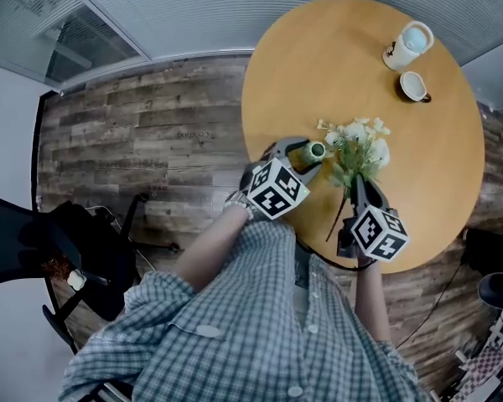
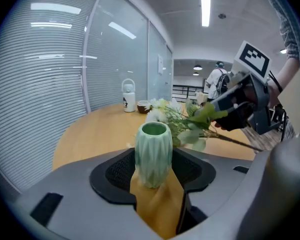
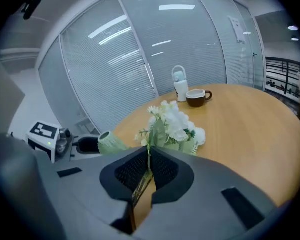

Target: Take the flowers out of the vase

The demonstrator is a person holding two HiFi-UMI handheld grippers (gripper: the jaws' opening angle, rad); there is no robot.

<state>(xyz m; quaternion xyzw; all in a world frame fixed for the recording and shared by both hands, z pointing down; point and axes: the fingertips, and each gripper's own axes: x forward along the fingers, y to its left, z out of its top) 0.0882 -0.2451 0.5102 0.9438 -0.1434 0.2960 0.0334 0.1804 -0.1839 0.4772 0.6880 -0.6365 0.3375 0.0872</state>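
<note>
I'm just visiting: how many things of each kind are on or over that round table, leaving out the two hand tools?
green vase: 1
bunch of flowers: 1
cups: 2, a white lidded cup and a brown cup
Total: 4

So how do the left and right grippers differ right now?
The left gripper has jaws wide apart, the right gripper nearly together. Left gripper holds the upright vase, right gripper the slanted flower stems. Both are over the table.
</note>
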